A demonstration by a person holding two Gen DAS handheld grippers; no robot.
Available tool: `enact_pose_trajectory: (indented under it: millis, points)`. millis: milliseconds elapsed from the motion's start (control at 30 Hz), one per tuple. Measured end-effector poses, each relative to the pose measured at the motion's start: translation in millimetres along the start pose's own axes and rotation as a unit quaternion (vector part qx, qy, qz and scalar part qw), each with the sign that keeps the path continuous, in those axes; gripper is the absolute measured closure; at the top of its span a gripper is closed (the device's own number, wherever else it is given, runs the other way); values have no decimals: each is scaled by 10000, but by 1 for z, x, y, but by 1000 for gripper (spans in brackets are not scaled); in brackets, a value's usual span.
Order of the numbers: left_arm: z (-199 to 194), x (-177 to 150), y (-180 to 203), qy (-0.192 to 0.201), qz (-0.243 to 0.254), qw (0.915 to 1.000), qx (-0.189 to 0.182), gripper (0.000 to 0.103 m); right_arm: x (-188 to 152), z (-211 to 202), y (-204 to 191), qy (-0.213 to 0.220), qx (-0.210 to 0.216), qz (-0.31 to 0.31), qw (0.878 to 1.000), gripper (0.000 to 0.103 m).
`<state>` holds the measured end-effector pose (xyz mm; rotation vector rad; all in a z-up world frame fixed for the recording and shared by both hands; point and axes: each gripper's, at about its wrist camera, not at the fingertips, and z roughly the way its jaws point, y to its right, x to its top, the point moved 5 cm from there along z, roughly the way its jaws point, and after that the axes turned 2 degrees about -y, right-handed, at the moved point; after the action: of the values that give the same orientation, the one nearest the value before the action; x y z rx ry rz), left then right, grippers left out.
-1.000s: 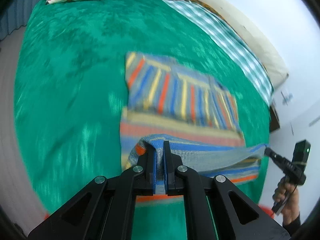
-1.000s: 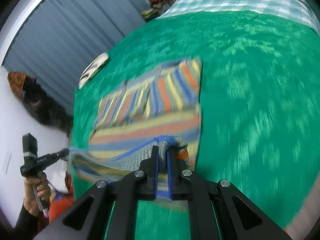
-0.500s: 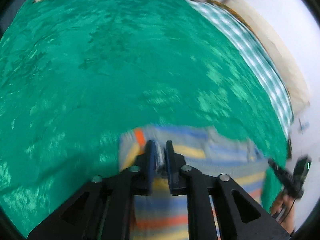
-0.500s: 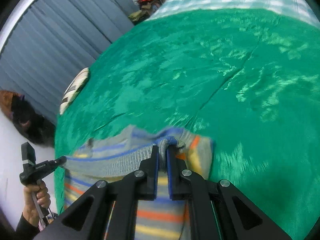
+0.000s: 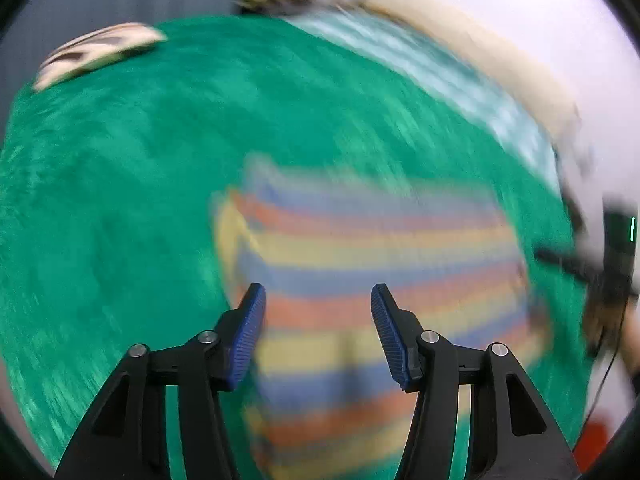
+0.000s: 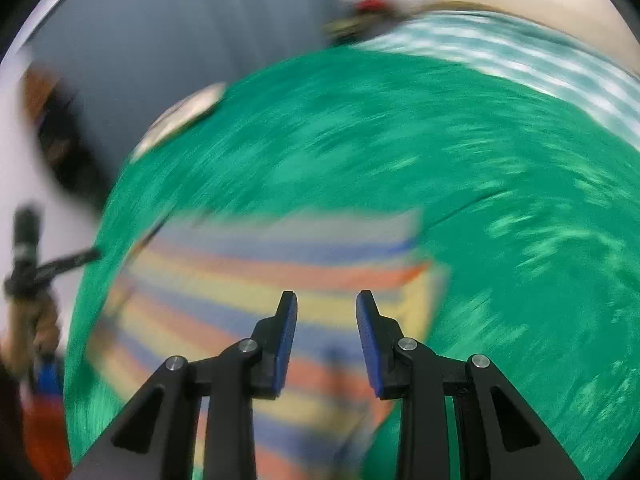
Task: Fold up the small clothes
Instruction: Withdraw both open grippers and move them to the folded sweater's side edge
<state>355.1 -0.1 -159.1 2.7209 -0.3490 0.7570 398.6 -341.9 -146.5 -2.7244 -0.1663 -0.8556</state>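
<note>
Both the left gripper (image 5: pixel 318 300) and the right gripper (image 6: pixel 326 306) have just been opening, jaws parted with nothing between them, above the folded knit garment striped blue, orange and yellow (image 5: pixel 360 264) lying on the green bedspread (image 5: pixel 120 200).

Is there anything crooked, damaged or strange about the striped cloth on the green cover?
Nothing stands out. The striped cloth lies folded and flat on the green cover. Motion blur hides fine wrinkles and edges.
</note>
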Motion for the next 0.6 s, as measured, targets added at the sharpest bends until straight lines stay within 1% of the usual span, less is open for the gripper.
enact_pose_trajectory:
  millis: [33,67,100,133,167,200,233,267,300,333,433,467,533,567,600]
  points:
    - [7,-21,7,-250,205,9994,94,55,-18,1,-15,-227,125,-314,9992,70]
    - [17,-48,6,-582,360,9970,355,61,-37,4,-23,-423,63,-581,9974,71]
    - [21,-62,-1,-731,337,9953,542,70,-61,9,-25,-692,-186,-811,9941,71]
    - [18,-71,-9,-686,226,9960,531,77,-90,17,-17,-1147,-515,-912,9879,76]
    - [10,-75,-17,-602,76,9969,494,82,-108,15,-9,-1267,-584,-877,9863,76]
    - [1,-80,-25,-646,-65,9956,679,87,-119,3,-1,-1075,-693,-780,9887,77]
    - [-4,-82,-27,-666,-91,9945,799,81,-125,-10,6,-1014,-765,-638,9899,75]
    - [-12,-84,-29,-711,-95,9918,1060,72,-130,-18,13,-1074,-839,-463,9896,75]
    - [-20,-86,-27,-698,-66,9898,1240,56,-132,-29,20,-1028,-804,-188,9913,74]
    - [-27,-88,-20,-641,-17,9899,1260,49,-136,-34,23,-1016,-896,-83,9908,74]
    - [-43,-92,12,-434,313,9930,1058,42,-140,-52,29,-811,-924,55,9924,73]
    - [-47,-94,35,-337,555,9930,989,41,-140,-58,33,-747,-919,150,9928,72]
    - [-46,-96,76,-253,955,9920,787,39,-144,-66,40,-610,-777,406,9943,71]
    - [-41,-96,103,-261,1180,9910,575,39,-141,-67,40,-560,-729,515,9944,71]
    - [-37,-97,121,-272,1345,9898,394,39,-139,-68,42,-523,-653,621,9946,70]
